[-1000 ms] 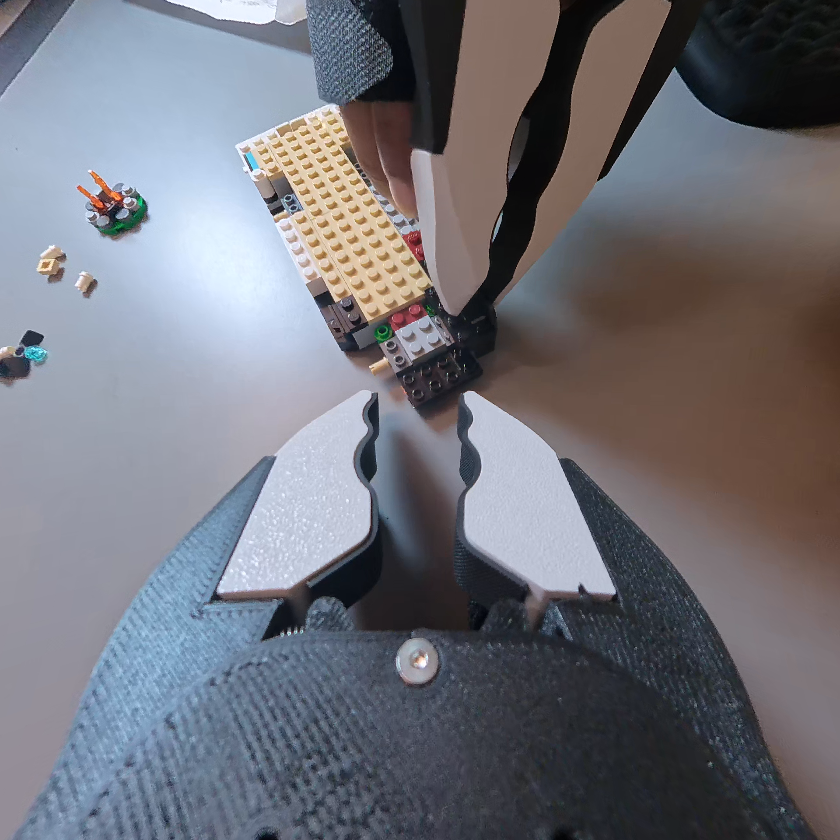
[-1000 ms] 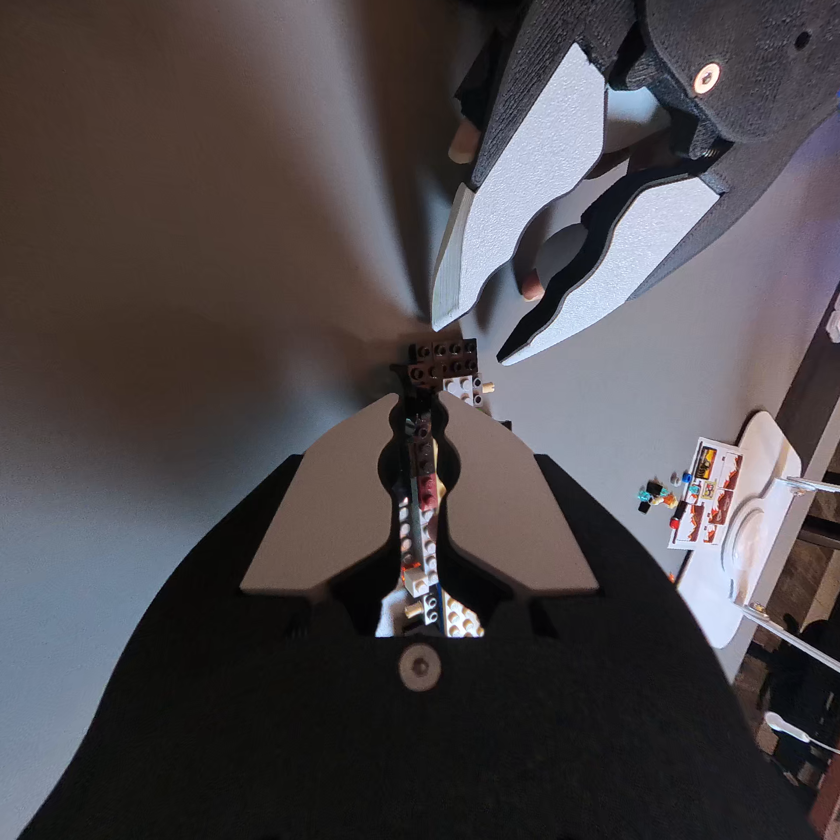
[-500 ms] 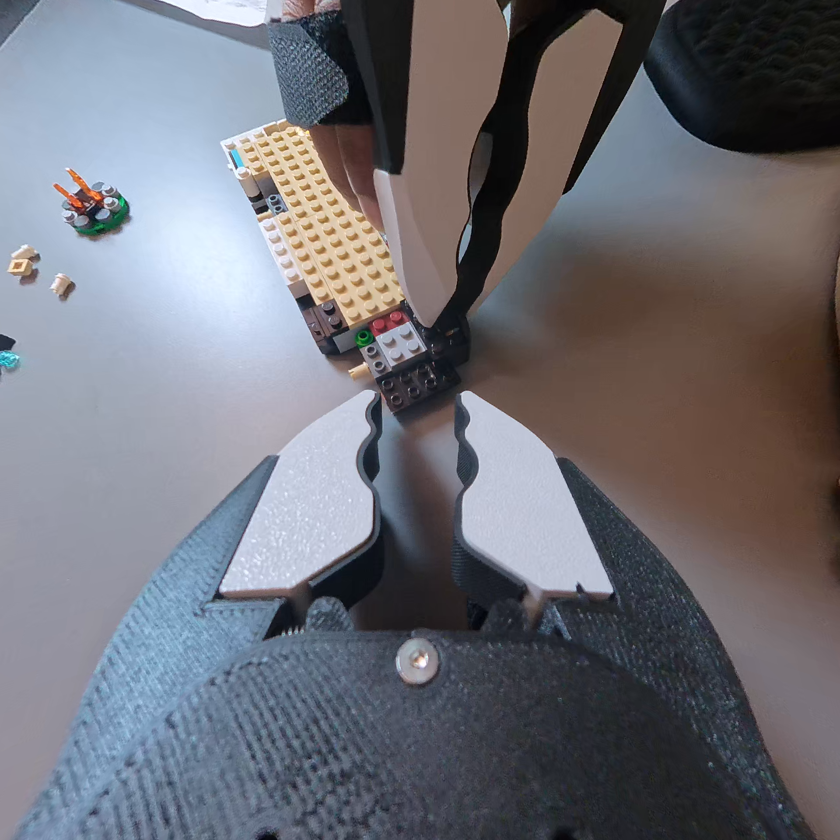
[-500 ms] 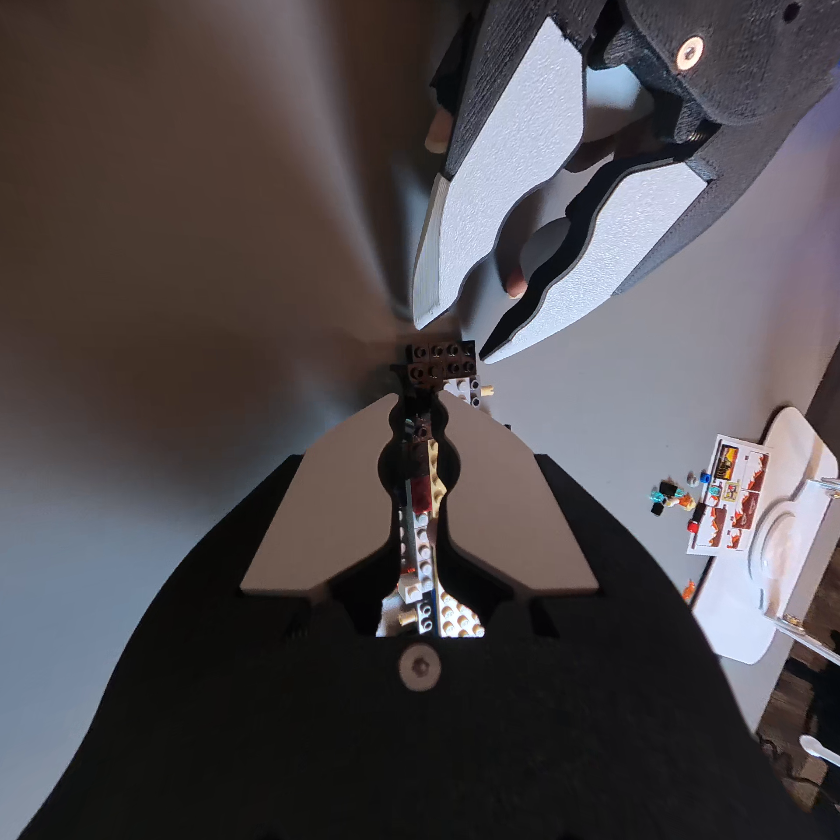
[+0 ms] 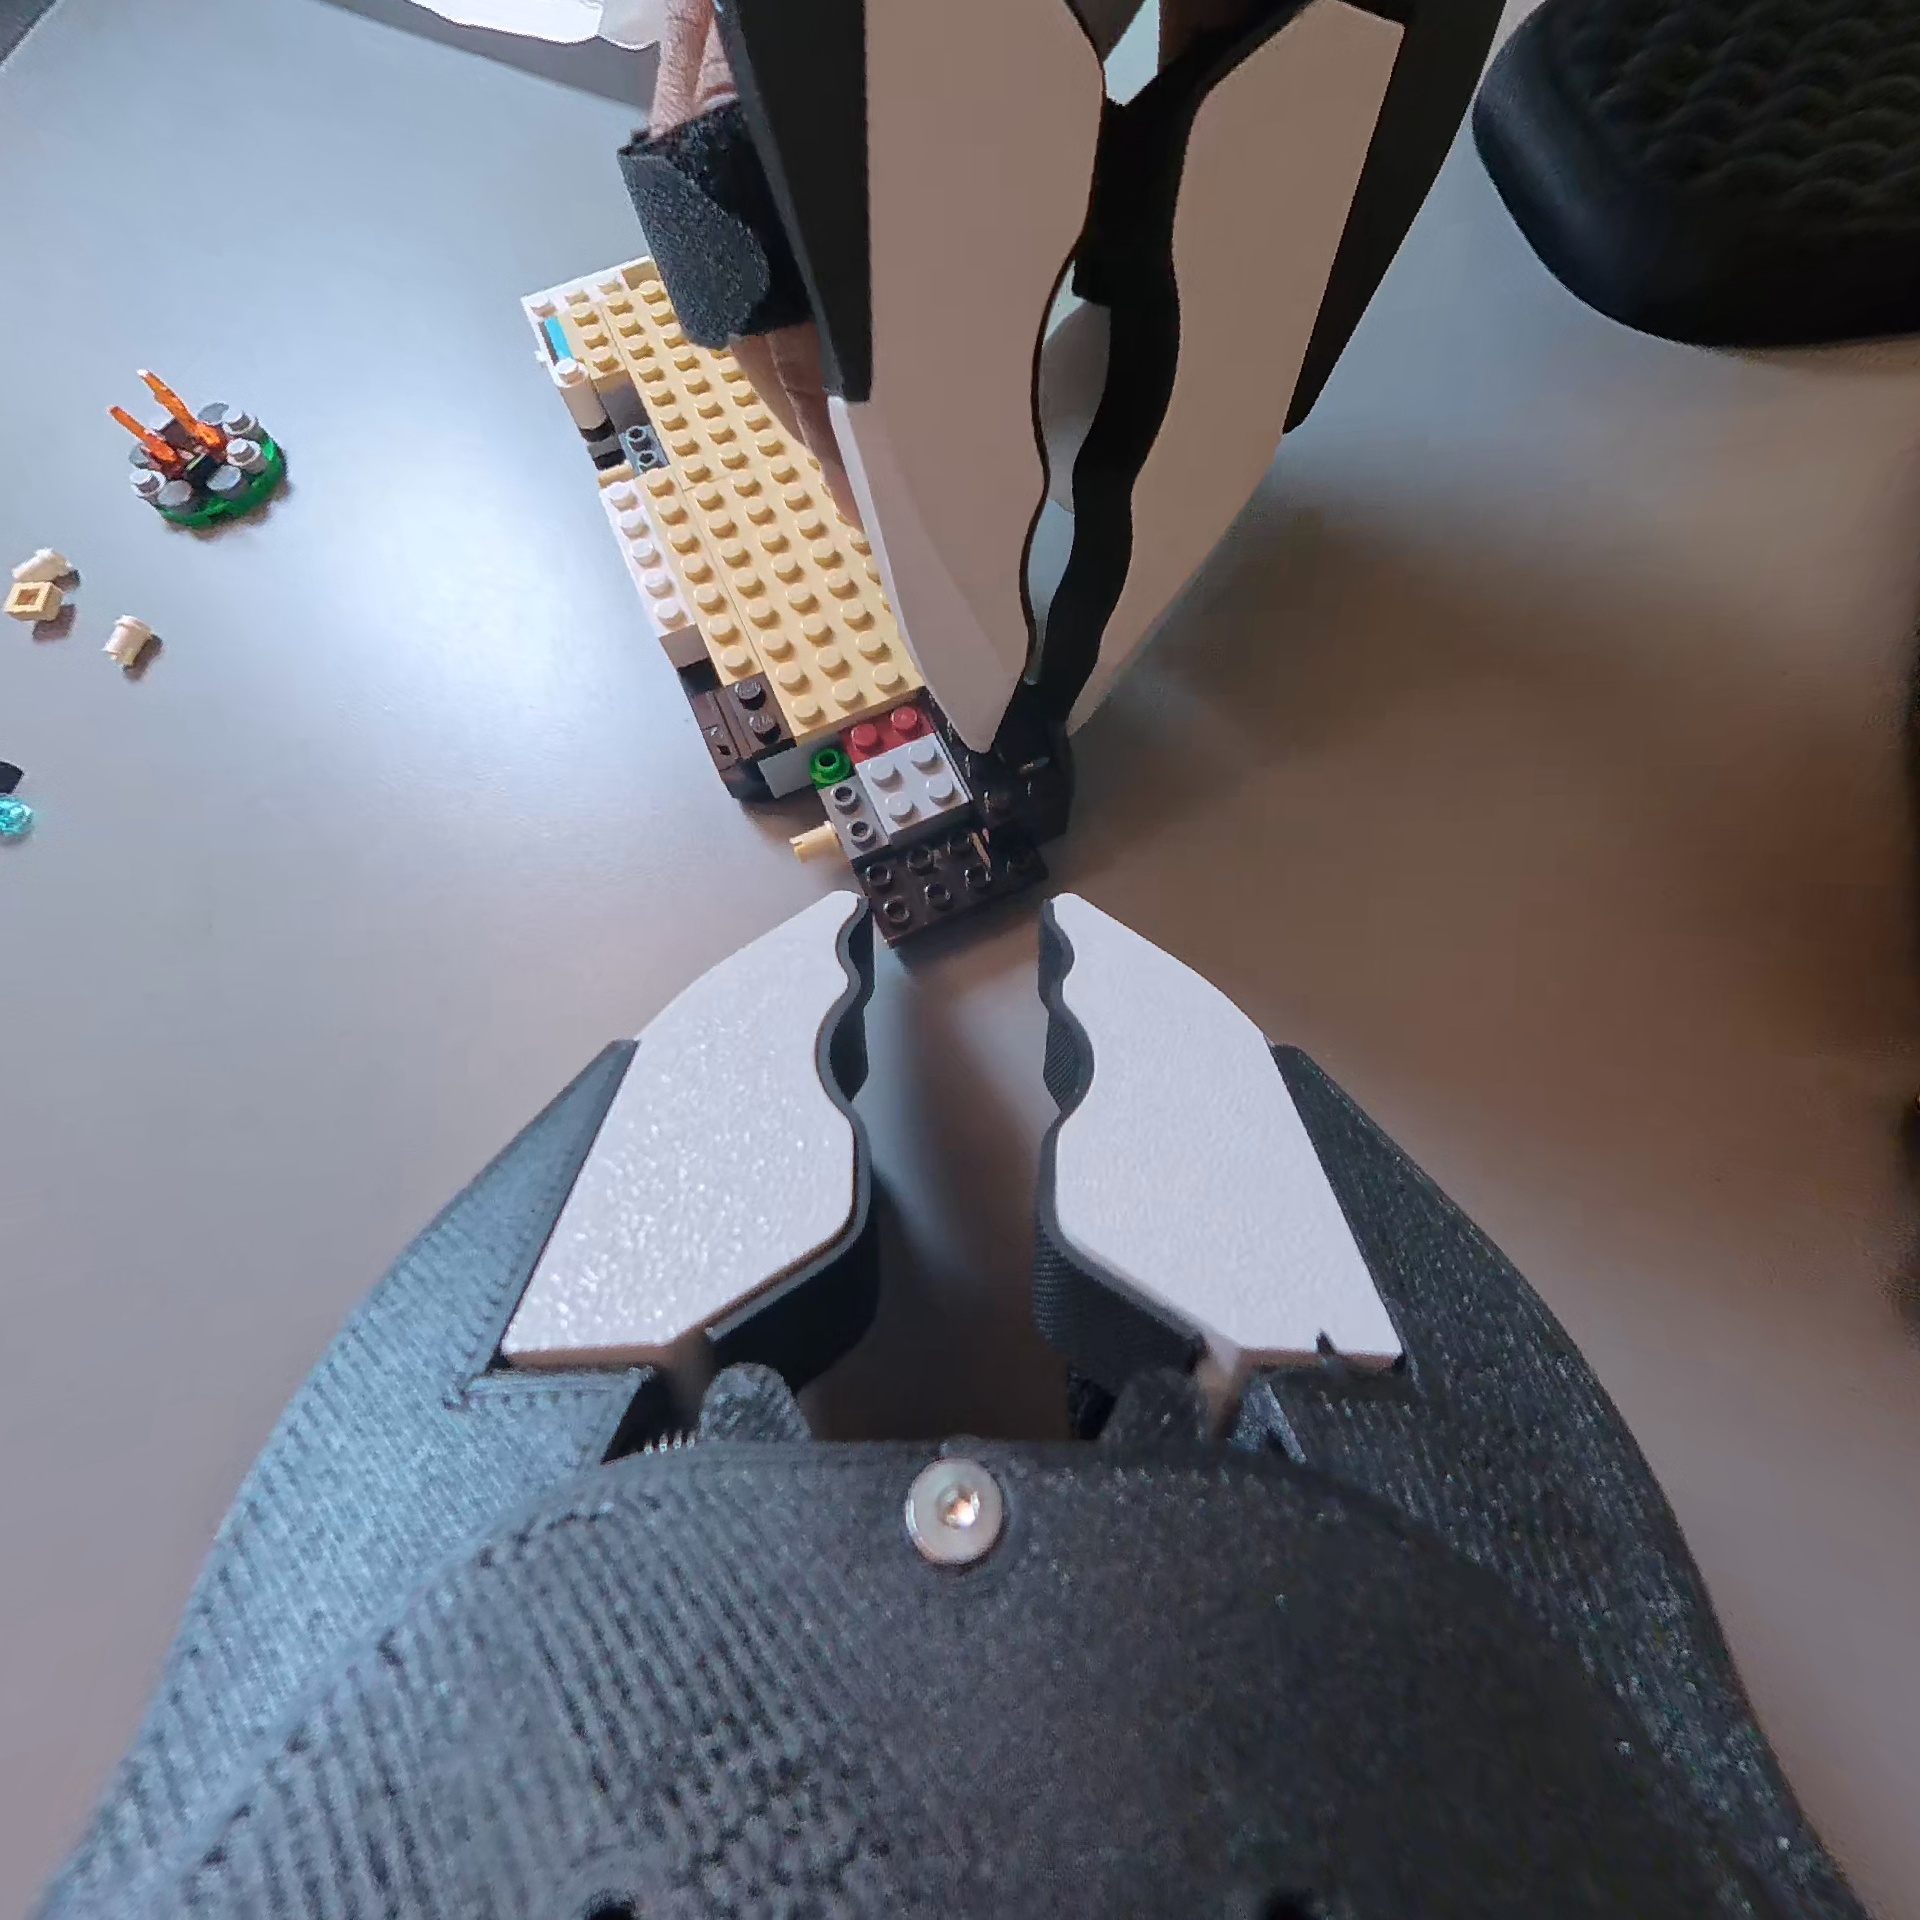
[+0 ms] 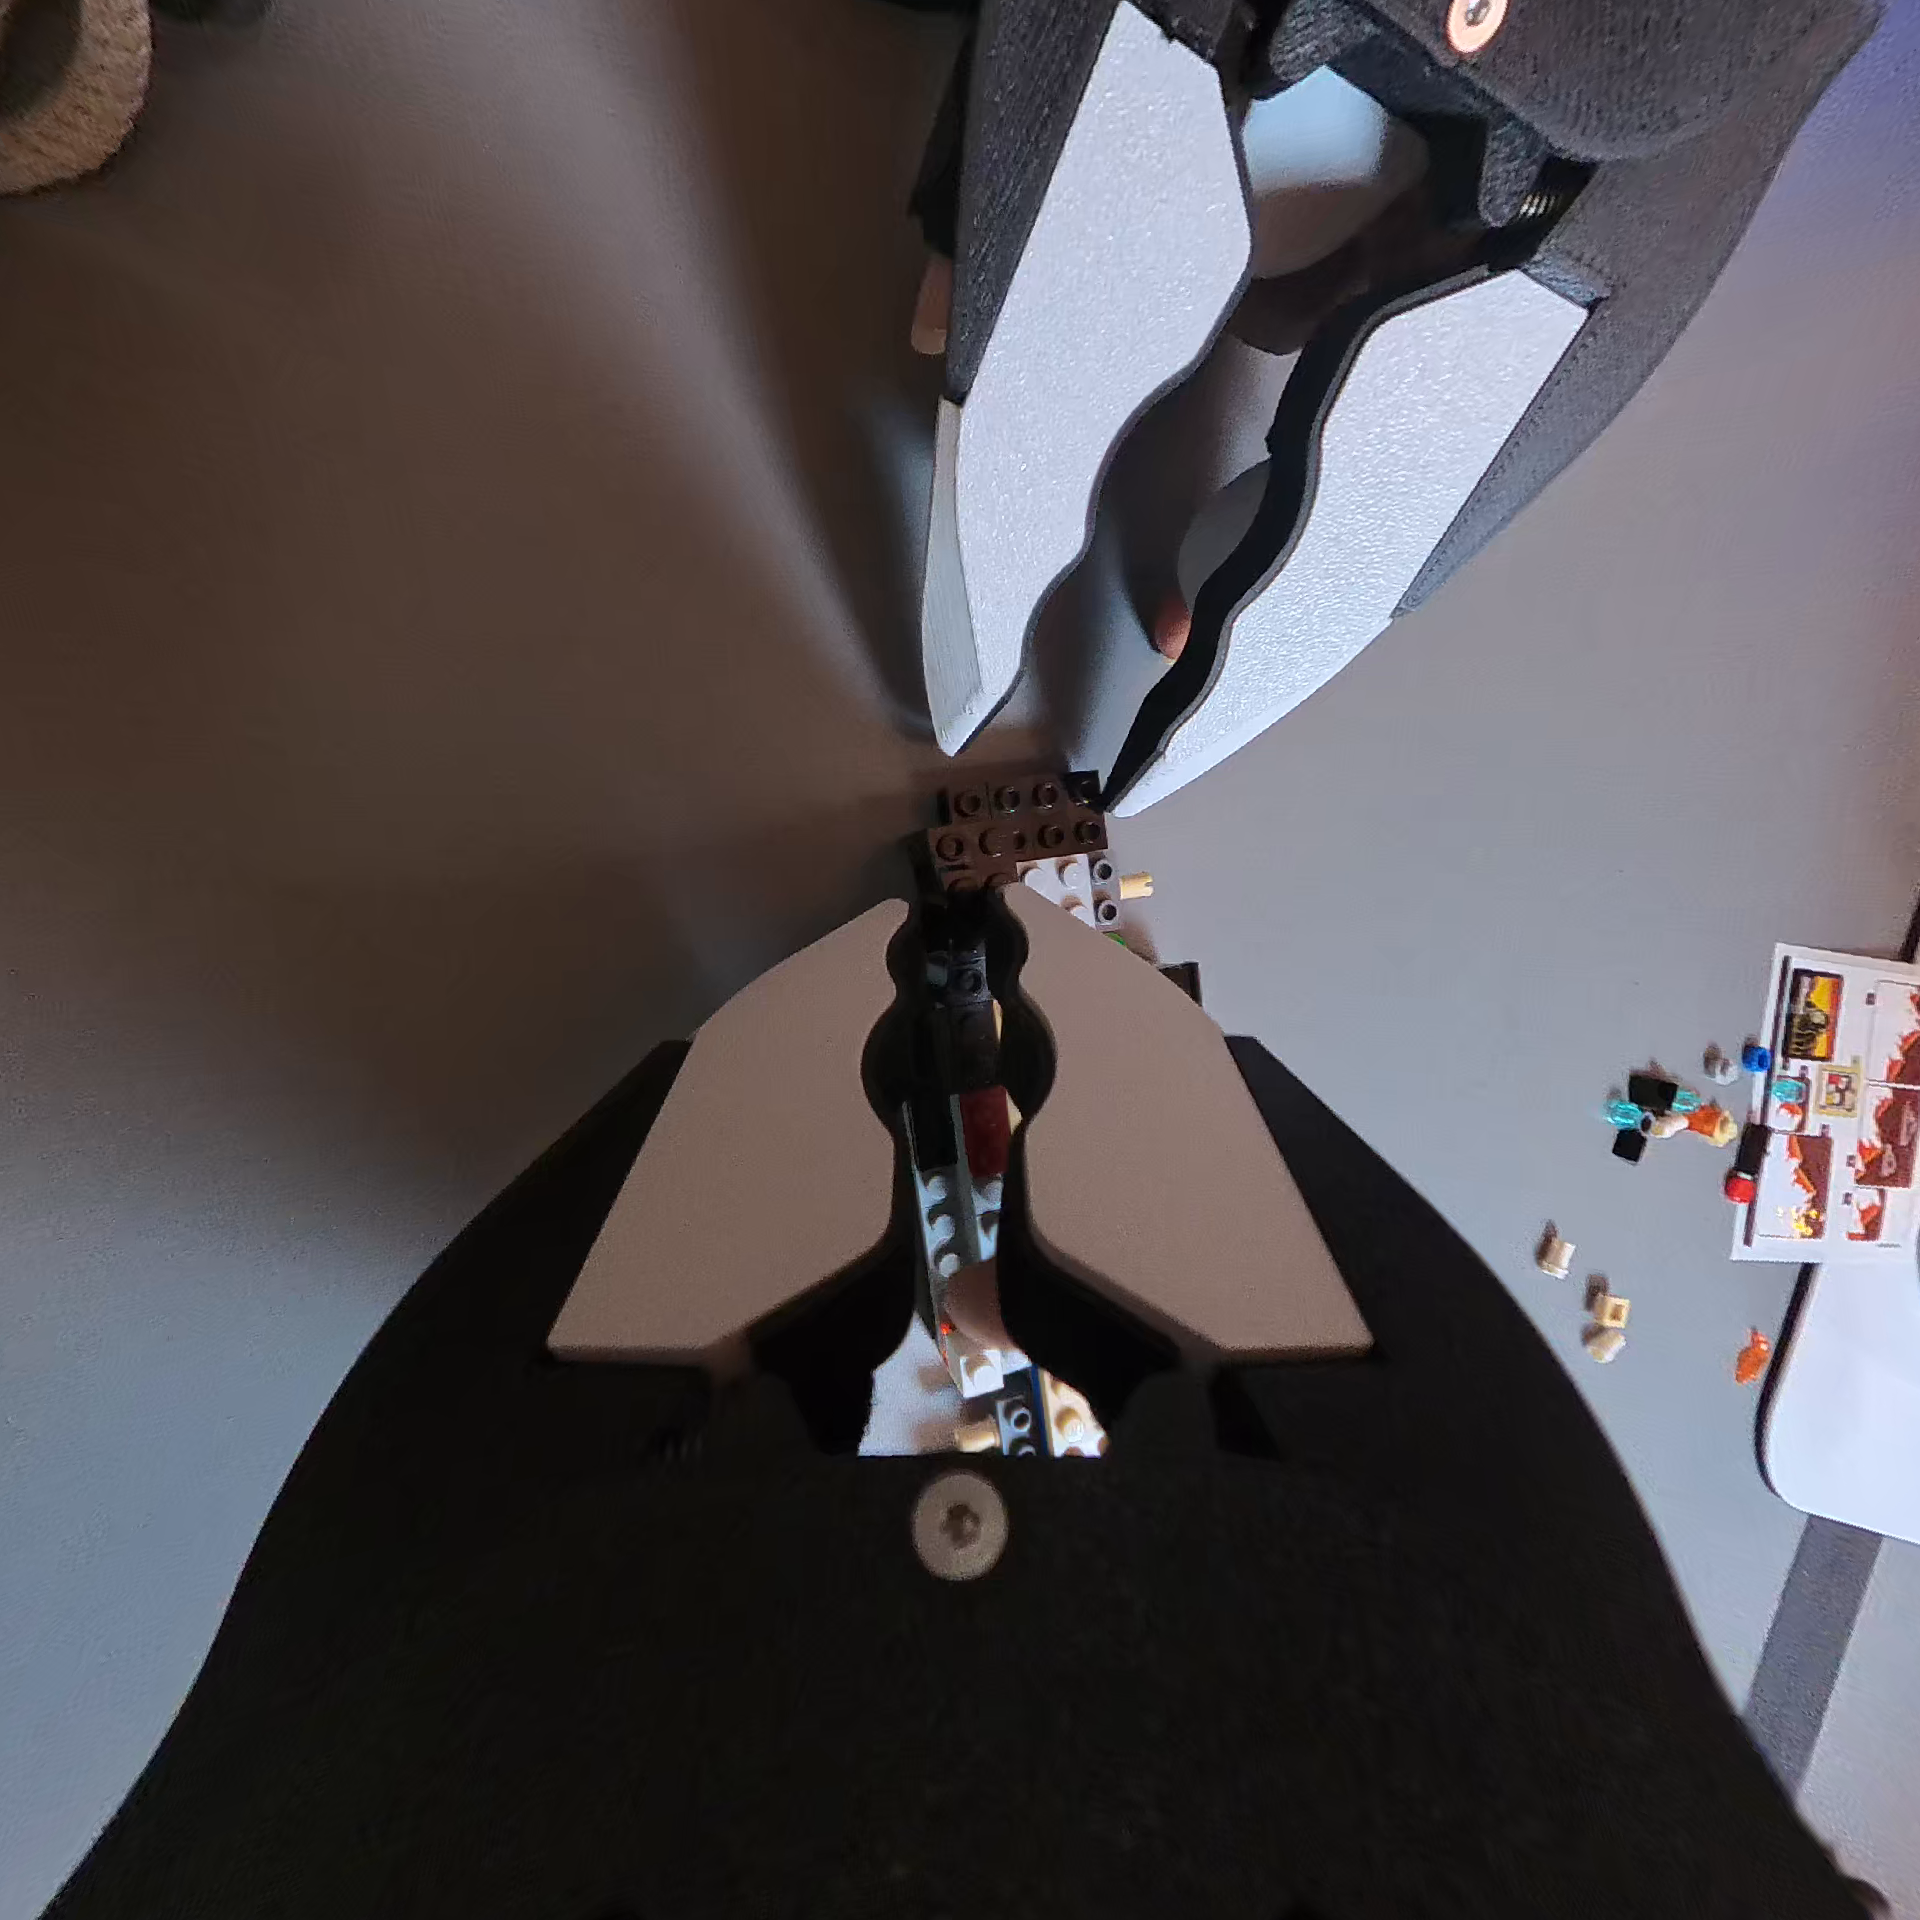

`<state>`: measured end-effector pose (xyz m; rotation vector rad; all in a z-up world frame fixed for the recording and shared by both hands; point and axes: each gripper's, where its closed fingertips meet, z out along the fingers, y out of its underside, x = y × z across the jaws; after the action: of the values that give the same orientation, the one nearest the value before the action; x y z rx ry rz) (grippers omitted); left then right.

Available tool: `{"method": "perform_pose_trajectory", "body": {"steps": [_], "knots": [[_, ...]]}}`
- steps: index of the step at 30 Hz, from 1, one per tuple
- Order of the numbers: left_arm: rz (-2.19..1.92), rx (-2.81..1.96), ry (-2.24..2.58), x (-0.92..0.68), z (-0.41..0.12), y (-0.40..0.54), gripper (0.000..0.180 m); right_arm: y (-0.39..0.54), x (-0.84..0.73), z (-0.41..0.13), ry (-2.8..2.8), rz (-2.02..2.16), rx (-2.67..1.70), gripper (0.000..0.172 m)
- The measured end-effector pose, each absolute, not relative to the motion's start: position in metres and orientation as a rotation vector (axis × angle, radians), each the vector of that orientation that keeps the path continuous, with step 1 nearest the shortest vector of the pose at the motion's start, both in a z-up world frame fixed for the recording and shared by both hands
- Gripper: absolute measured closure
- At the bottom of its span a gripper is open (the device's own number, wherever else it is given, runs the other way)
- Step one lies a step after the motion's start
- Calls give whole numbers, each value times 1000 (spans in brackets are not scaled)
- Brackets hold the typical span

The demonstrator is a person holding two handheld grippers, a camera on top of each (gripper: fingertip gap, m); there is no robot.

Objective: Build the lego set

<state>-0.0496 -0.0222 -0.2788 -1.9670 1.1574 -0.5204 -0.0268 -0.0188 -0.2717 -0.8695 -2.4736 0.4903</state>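
A brick model (image 5: 748, 540) with a tan studded top lies on the grey table (image 5: 312, 935). A dark brown plate (image 5: 951, 873) sticks out at its near end. My left gripper (image 5: 954, 914) is open, and its fingertips sit just short of that plate, one to each side. My right gripper (image 5: 1023, 727) comes down from above and is shut on the black edge of the model. In the right wrist view my right gripper (image 6: 958, 906) clamps the model's narrow dark edge (image 6: 966, 997). The brown plate (image 6: 1023, 821) lies just beyond it, with the open left gripper (image 6: 1034, 774) at its far side.
A small round green build with orange flames (image 5: 203, 457) and loose tan pieces (image 5: 42, 597) lie to the left. A printed sheet (image 6: 1839, 1101), a white tray (image 6: 1839, 1455) and several small loose parts (image 6: 1662, 1112) lie at the right. A black object (image 5: 1714, 156) is at the far right. Left and right tips are no more than a few centimetres apart.
My left gripper has moved closer to the brown plate, staying open. My right gripper keeps its hold on the model's edge.
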Motion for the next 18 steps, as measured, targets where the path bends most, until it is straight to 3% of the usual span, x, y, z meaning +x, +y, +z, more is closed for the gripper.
{"method": "perform_pose_trajectory", "body": {"steps": [12, 16, 18], "knots": [[-517, -1973, 1146, -50, -279, -22, 147, -22, -28, -271, -2453, 581, -963, 160], [-506, -1977, 1131, -51, -279, -21, 145, -33, -29, -265, -2406, 727, -1101, 132], [-507, -1979, 1122, -51, -278, -20, 143, -33, -29, -253, -2349, 779, -1116, 131]]}}
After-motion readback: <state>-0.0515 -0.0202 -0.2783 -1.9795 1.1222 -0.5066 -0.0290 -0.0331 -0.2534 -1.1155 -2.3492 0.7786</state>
